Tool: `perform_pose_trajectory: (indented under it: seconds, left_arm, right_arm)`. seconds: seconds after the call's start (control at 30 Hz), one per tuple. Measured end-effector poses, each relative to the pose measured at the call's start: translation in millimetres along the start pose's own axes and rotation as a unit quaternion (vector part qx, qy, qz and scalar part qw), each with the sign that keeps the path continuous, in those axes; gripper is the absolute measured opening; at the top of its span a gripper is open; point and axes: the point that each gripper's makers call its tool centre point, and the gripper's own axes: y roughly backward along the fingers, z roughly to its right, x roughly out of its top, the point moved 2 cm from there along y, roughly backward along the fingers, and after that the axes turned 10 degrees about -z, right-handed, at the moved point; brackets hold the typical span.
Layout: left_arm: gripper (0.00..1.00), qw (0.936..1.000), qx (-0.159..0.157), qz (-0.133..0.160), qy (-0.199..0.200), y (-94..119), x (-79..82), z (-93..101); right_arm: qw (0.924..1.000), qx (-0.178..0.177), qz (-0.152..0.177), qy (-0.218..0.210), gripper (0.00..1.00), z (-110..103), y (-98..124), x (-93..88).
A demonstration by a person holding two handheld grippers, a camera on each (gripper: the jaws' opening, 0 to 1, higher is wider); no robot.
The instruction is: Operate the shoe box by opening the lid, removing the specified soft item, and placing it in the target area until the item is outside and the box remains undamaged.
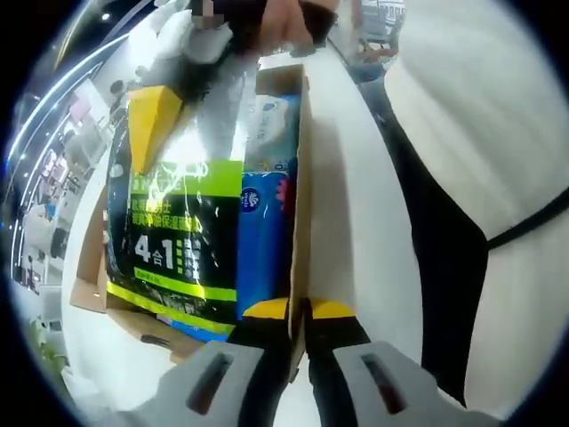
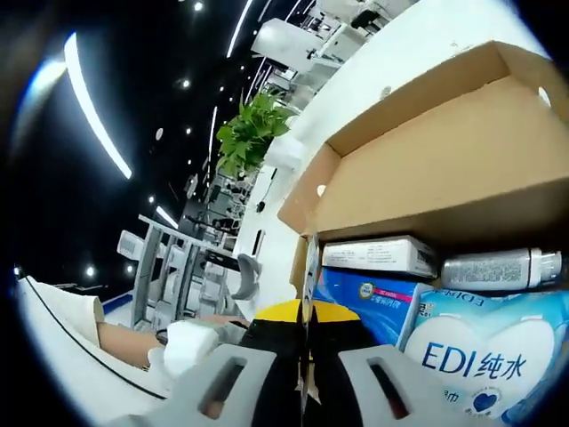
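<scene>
Yellow-tipped fingers of the left gripper (image 1: 298, 311) are clamped on the side wall of the shoe box (image 1: 300, 187), and the right gripper (image 2: 307, 313) pinches a wall edge likewise; holding lightly and steadily should spare the cardboard while the lid (image 2: 444, 151) stands open. Packed inside: a blue EDI tissue pack (image 2: 484, 360), probably the soft item, plus a black-and-green pouch (image 1: 182, 236), a silver bottle (image 2: 498, 267) and a white carton (image 2: 378, 255). Box rests on the white bench (image 1: 347, 178).

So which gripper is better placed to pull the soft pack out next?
Hard to call: the left gripper and right gripper both pinch box walls. Slightly right, since the EDI tissue pack lies just beside it.
</scene>
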Motion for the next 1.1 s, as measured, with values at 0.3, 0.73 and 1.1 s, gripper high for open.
perform_pose_trajectory:
  seconds: [0.3,0.73,1.1]
  left_arm:
    - [0.05,1.0,0.0,-0.001,-0.001,0,0.3,1.0]
    - [0.05,1.0,-0.001,0.0,-0.002,-1,0.0,0.2]
    - [0.05,1.0,0.001,0.003,0.0,-1,0.1,0.0]
  right_arm:
    - [0.9999,-0.004,0.004,0.012,0.0,-3,24,0.8]
    - [0.9998,0.002,0.021,-0.003,0.0,-1,52,1.3]
    - [0.9998,0.01,0.016,-0.005,0.0,-2,58,-4.0]
